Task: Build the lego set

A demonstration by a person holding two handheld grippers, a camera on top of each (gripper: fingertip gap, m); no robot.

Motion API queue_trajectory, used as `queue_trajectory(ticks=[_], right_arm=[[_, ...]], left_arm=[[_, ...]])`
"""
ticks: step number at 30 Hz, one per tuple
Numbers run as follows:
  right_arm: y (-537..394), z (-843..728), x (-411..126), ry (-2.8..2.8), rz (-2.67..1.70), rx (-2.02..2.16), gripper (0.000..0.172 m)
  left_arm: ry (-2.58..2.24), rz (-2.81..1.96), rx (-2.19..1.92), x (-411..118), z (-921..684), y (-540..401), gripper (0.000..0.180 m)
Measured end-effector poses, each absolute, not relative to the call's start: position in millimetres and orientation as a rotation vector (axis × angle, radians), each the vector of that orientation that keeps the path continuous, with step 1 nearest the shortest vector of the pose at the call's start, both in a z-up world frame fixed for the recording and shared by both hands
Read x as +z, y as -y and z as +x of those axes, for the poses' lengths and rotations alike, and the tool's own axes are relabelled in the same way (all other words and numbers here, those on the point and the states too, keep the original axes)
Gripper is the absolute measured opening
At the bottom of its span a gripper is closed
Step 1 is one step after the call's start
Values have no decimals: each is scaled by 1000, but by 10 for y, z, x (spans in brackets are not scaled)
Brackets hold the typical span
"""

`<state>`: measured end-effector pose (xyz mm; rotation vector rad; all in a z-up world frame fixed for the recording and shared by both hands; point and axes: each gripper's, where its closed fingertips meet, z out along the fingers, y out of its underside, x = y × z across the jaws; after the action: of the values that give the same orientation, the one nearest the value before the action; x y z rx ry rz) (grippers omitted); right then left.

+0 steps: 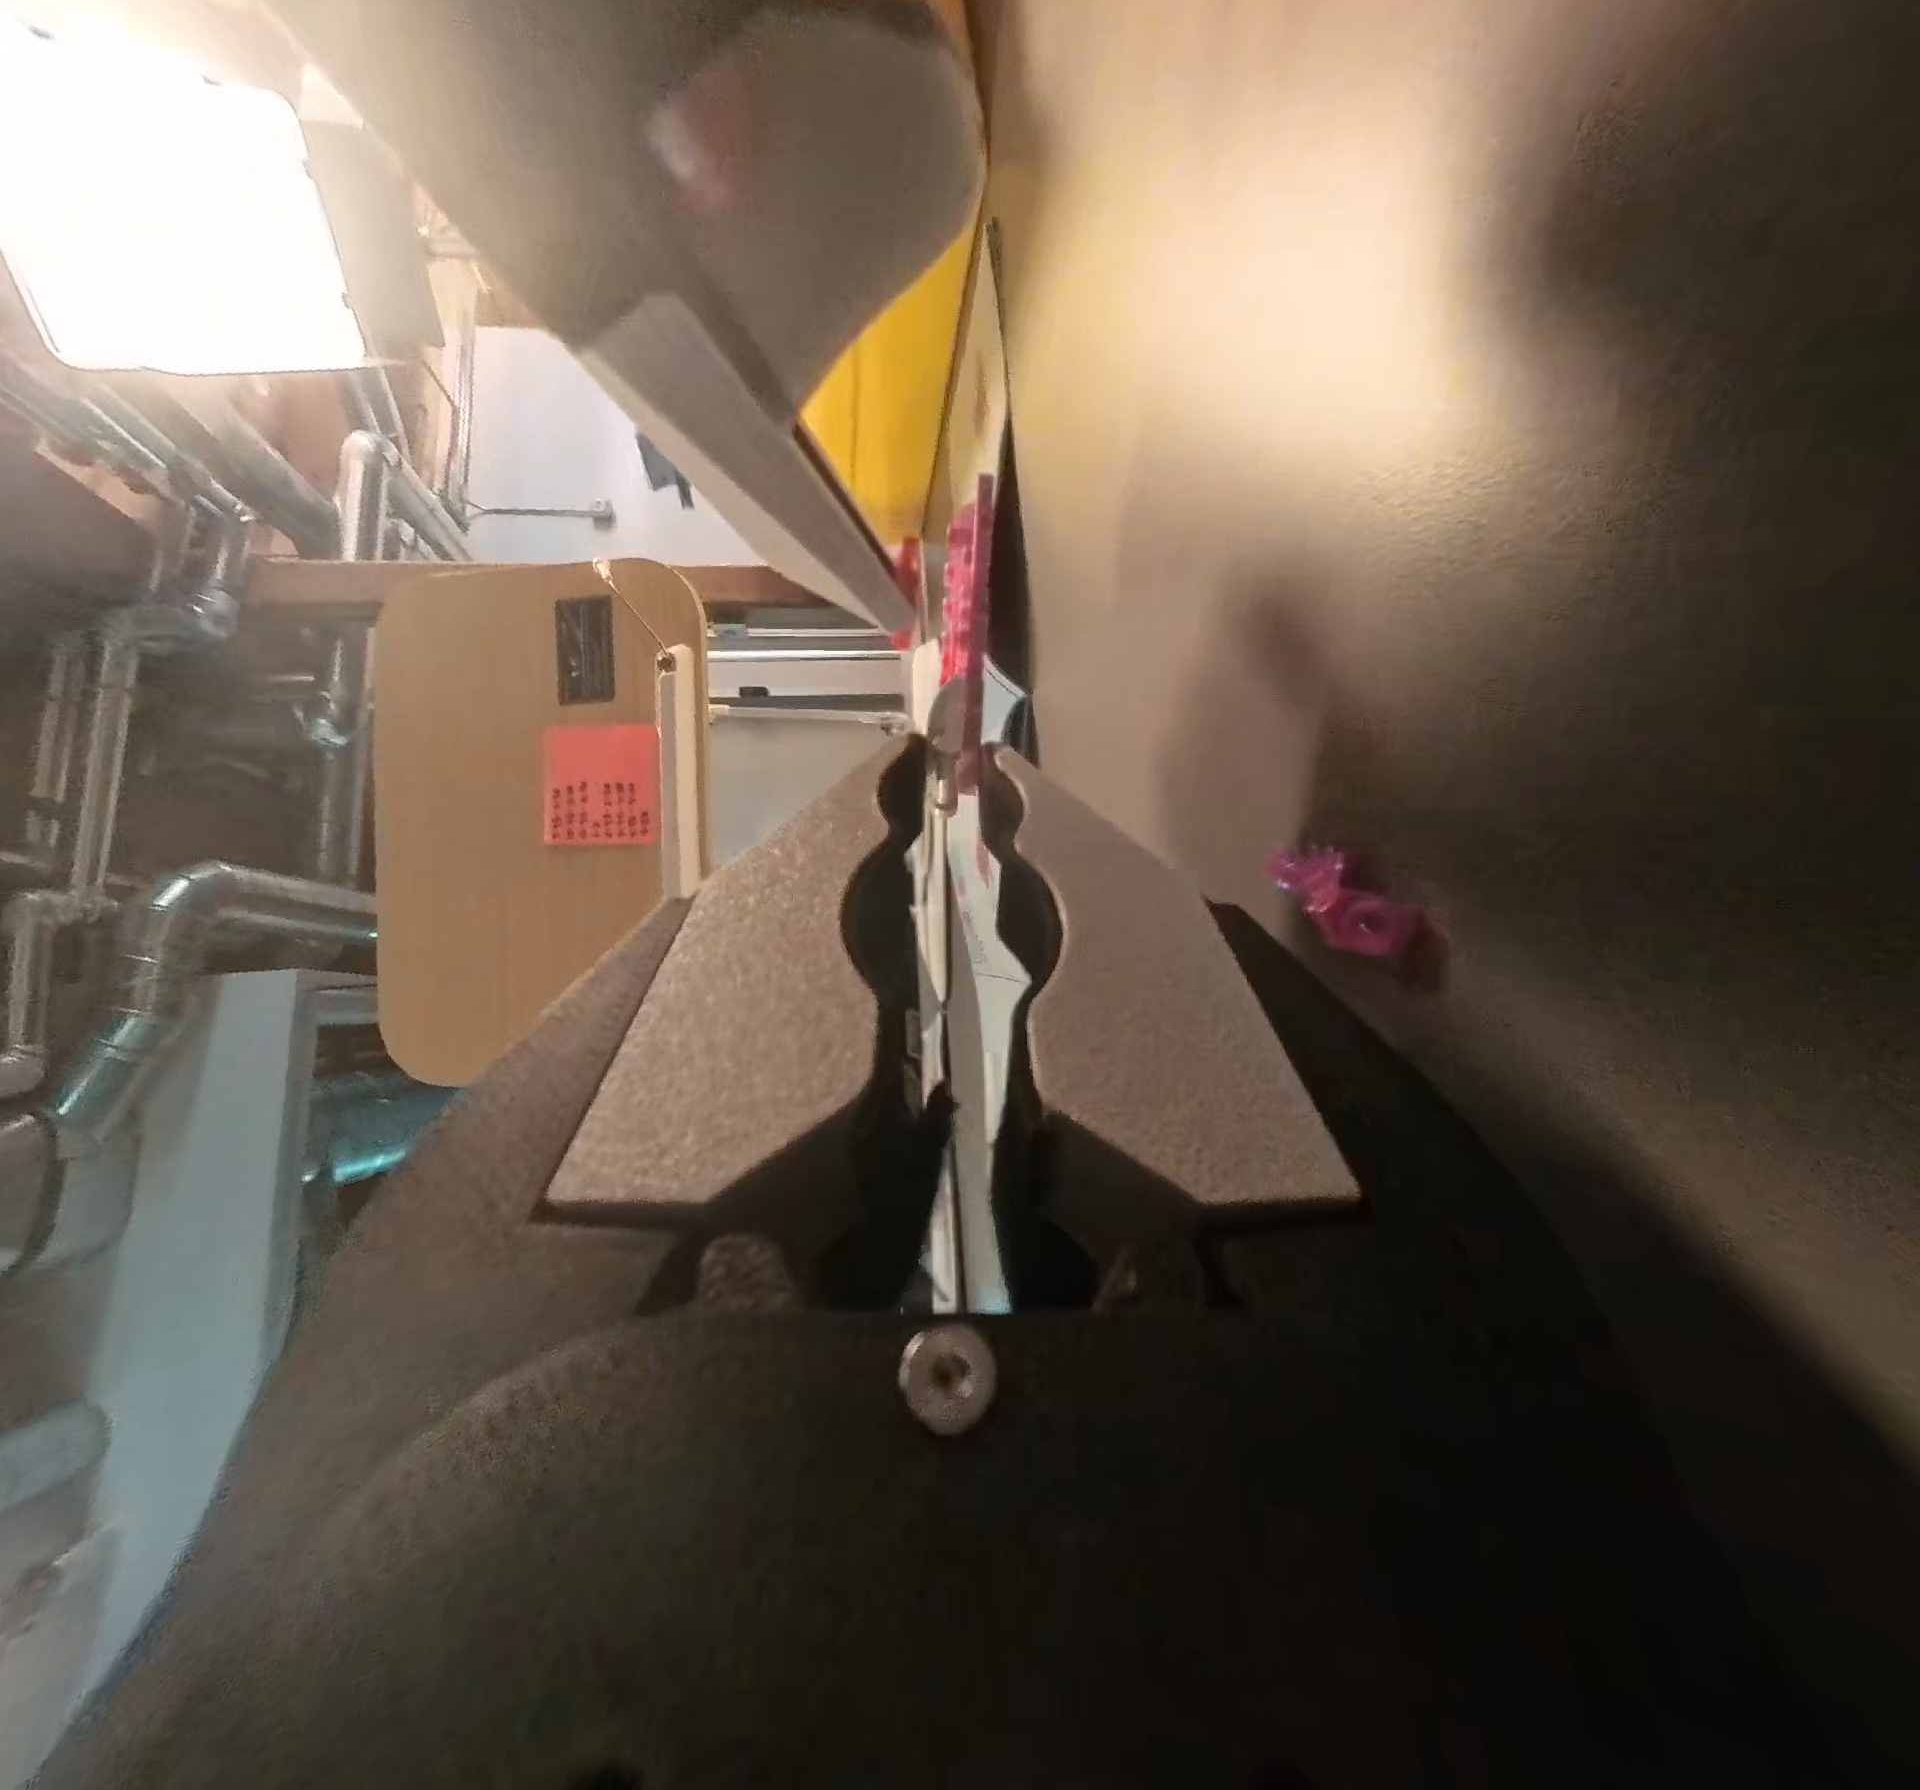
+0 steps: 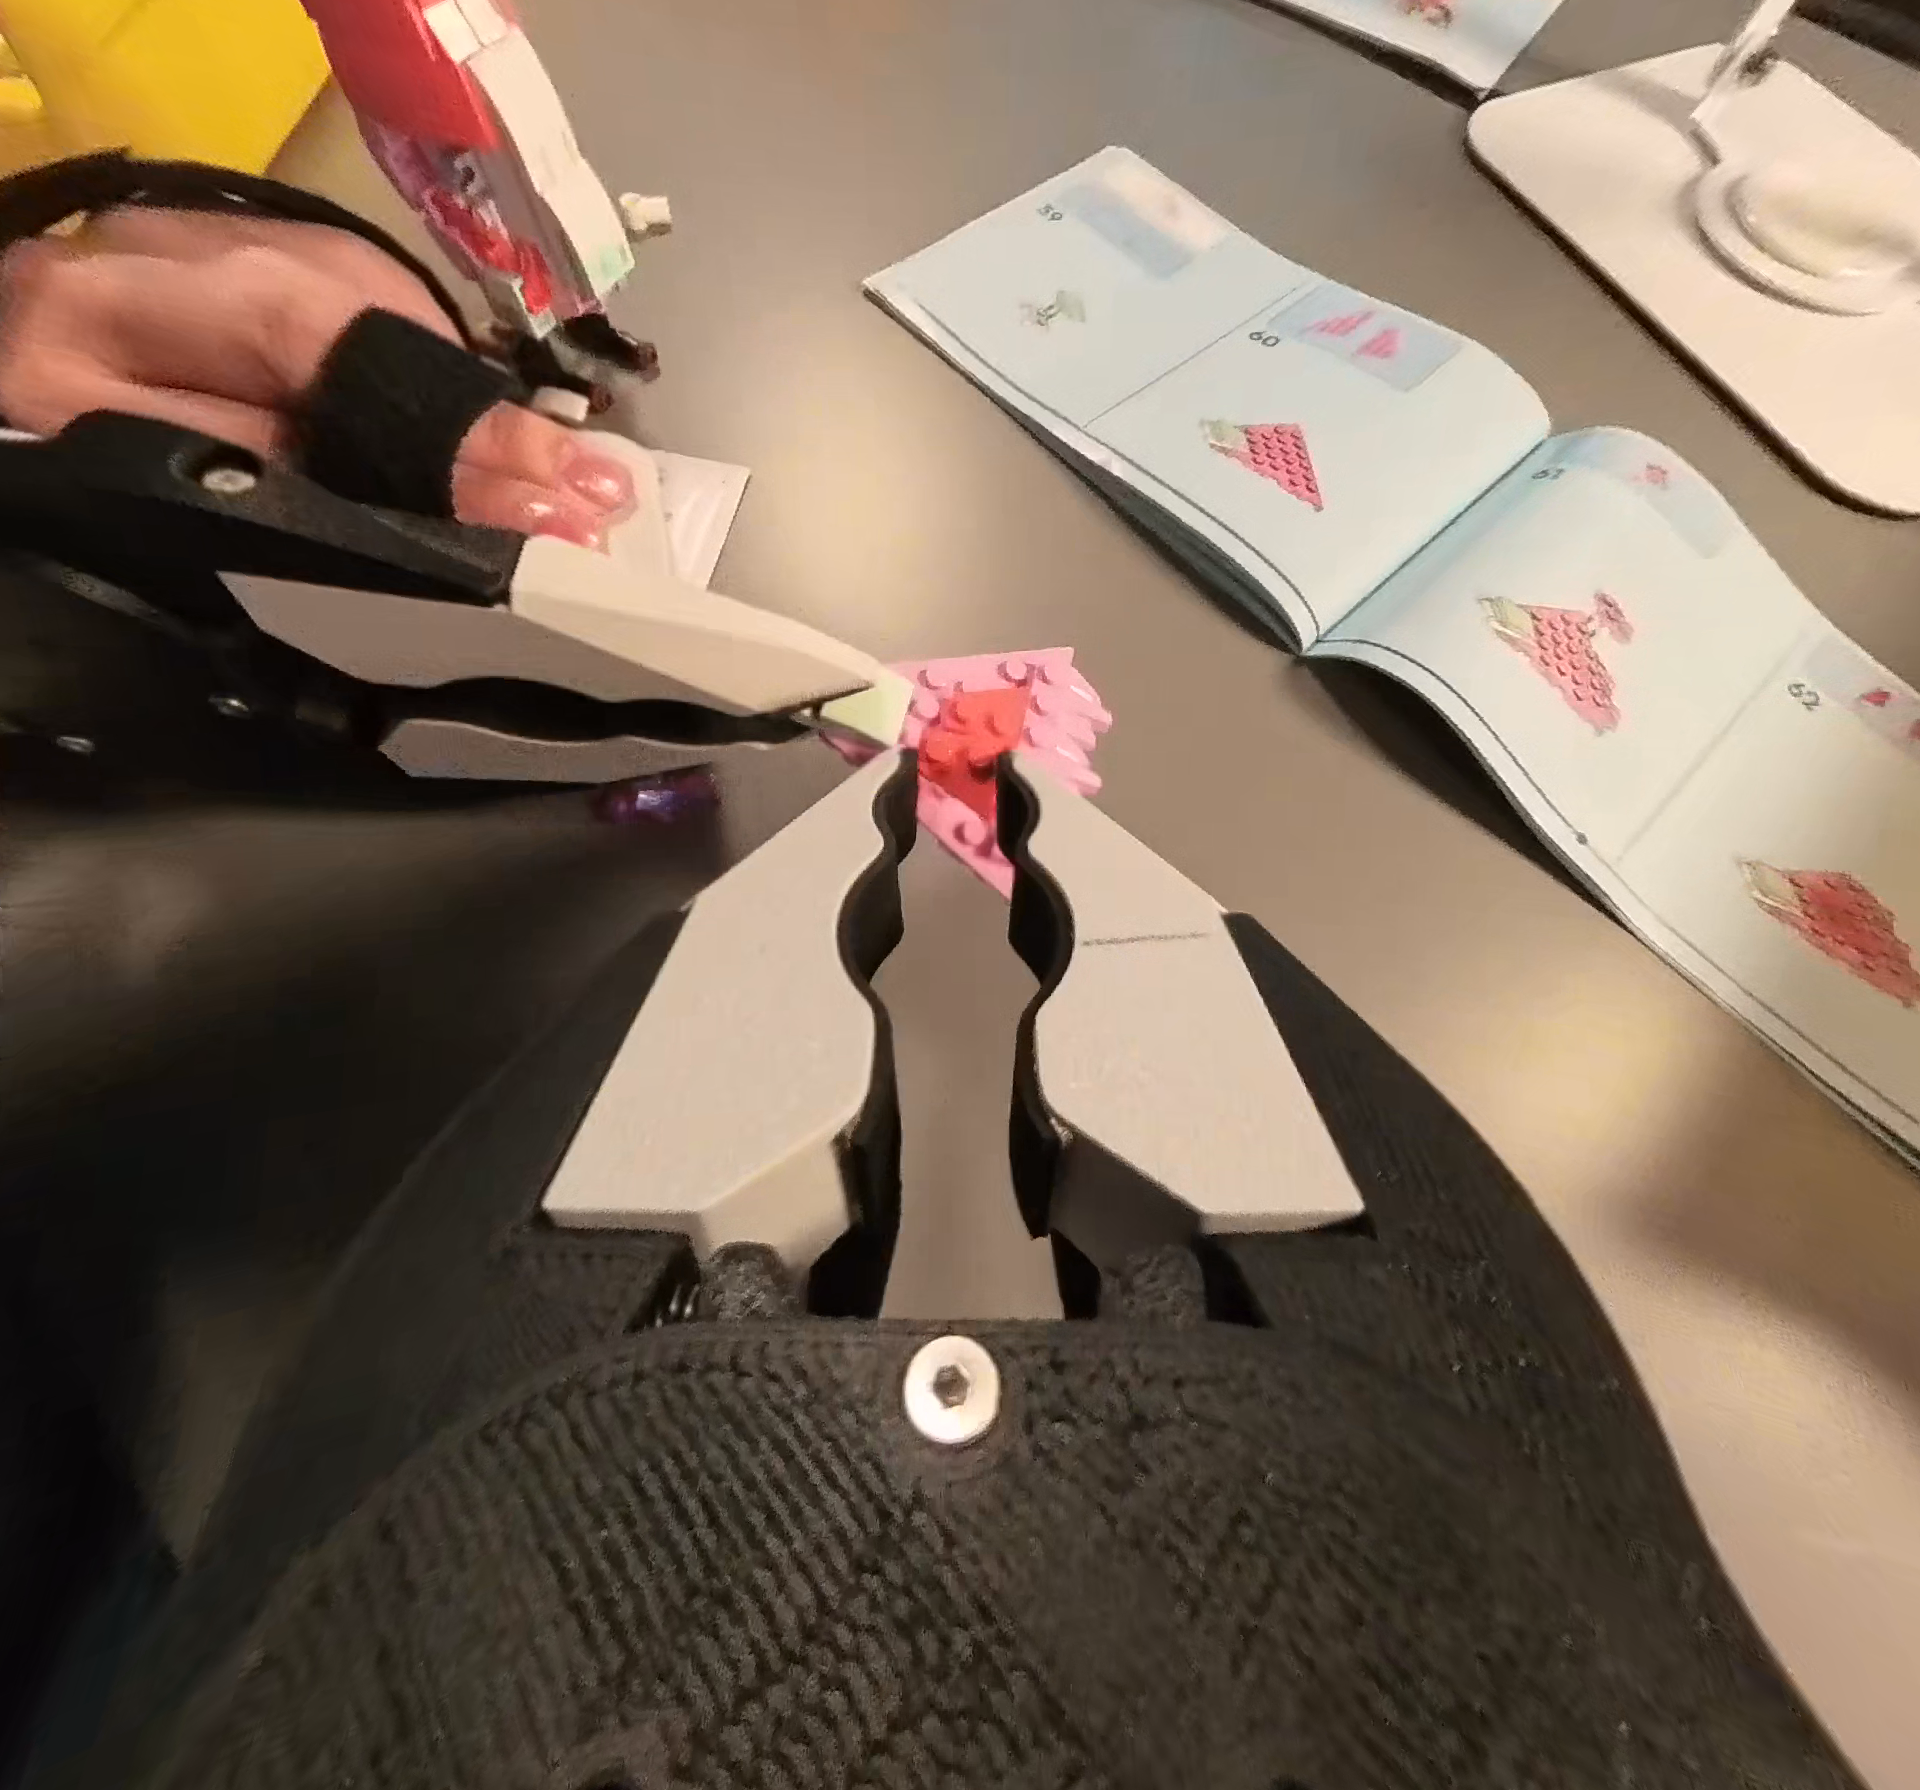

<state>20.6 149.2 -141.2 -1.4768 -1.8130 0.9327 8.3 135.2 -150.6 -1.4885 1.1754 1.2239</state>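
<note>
Pinching the red plate atop the pink studded wedge assembly with my right gripper, fingers narrow, my left gripper clamped on that assembly's pale end, purple pieces beneath, open instruction booklet beyond, yellow box at the table's far left corner.

left wrist view: right half of the frame is filled by a blurred tan-to-dark surface; kind cannot be told. a blurred grey shape at upper centre is cut off by the top edge. the pink plate is seen edge-on only, its face hidden. right wrist view: the open booklet is cut by the right edge. the purple piece is largely hidden under the left gripper. the red-and-white pack at upper left is smeared.
</note>
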Motion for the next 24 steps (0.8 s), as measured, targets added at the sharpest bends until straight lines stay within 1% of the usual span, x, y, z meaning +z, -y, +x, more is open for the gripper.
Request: queue_trajectory(ticks=[8, 24], right_arm=[[-1472, 175, -1454, 1905, -1483, 910, 13], [-1506, 166, -1466, 1857, -1585, 835, 14]], left_arm=[[-1192, -1440, 1252, -1463, 129, -1339, 8], [-1187, -1453, 1272, -1465, 123, -1347, 9]])
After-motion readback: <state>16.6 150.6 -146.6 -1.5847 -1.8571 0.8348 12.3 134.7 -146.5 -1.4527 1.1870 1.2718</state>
